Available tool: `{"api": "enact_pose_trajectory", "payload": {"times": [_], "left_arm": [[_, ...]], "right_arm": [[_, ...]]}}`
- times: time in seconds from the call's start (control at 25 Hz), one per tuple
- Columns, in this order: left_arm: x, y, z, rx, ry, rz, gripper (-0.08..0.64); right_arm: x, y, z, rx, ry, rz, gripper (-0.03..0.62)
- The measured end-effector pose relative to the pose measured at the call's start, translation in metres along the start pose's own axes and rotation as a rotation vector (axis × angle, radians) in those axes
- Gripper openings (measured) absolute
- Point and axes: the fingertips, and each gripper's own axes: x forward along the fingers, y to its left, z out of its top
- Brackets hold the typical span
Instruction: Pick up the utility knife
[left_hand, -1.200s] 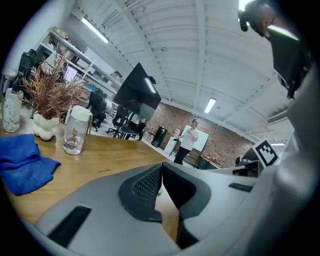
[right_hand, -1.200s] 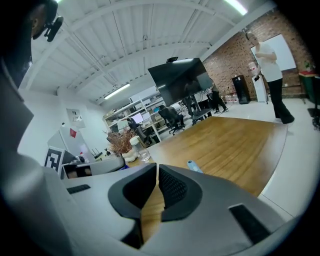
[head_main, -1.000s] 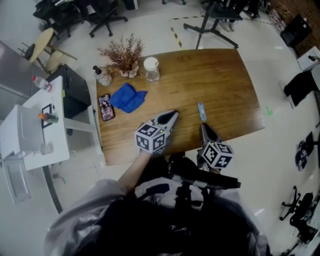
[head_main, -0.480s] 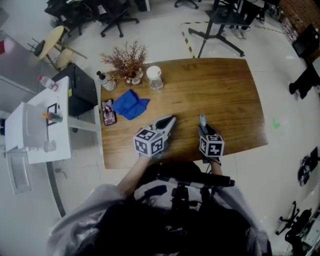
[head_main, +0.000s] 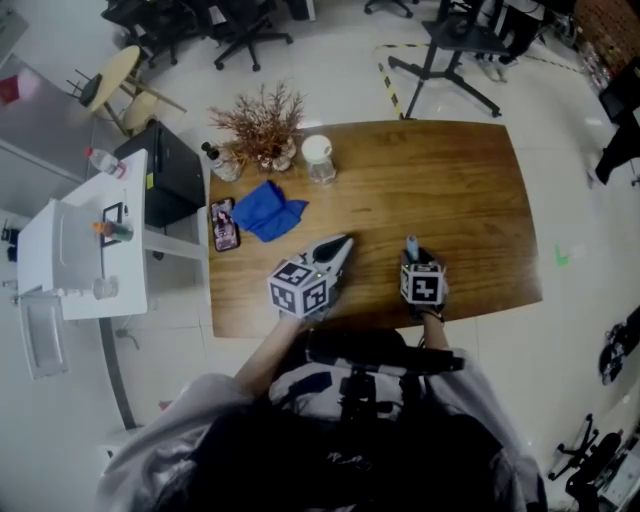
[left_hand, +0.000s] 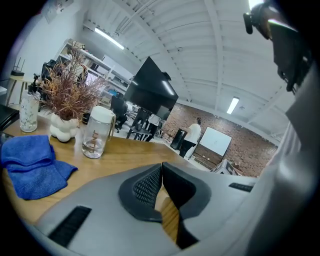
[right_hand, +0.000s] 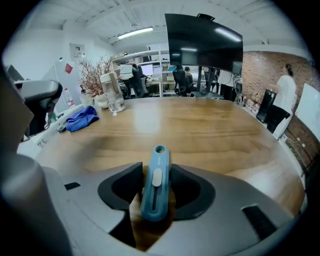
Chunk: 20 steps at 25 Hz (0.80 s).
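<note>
A smooth blue plastic utility knife (right_hand: 154, 186) sits between the right gripper's (right_hand: 156, 175) matt dark pads (right_hand: 184, 187), over the glossy wooden table (right_hand: 200, 125).

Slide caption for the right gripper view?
Right gripper closed on the blue utility knife, wooden table stretching ahead.

Left gripper (left_hand: 161, 167): jaws closed, tips meeting, nothing between them; angled forward and to the right
Right gripper (right_hand: 156, 175): pointing straight ahead; jaws pressed against both sides of the utility knife (right_hand: 154, 187)
Left forearm (head_main: 262, 355): bare; reaching forward from the body
</note>
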Motion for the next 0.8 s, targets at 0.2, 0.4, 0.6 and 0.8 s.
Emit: {"api": "enact_pose_trajectory", "payload": {"times": [0.2, 0.4, 0.6, 0.8], "left_arm": [[0.000, 0.001, 0.000, 0.001, -0.002, 0.003, 0.011], [-0.006, -0.004, 0.000, -0.001, -0.007, -0.007, 0.011], [-0.006, -0.004, 0.001, 0.001, -0.007, -0.019, 0.011], [-0.006, -0.013, 0.000, 0.002, -0.005, -0.044, 0.011]], "right_arm": [[0.001, -0.003, 0.002, -0.027, -0.010, -0.027, 0.175], [-0.006, 0.002, -0.002, 0.040, 0.016, 0.004, 0.152], [-0.030, 0.008, 0.021, 0.094, -0.112, 0.028, 0.152], [-0.075, 0.023, 0.050, 0.192, -0.262, 0.106, 0.152]]}}
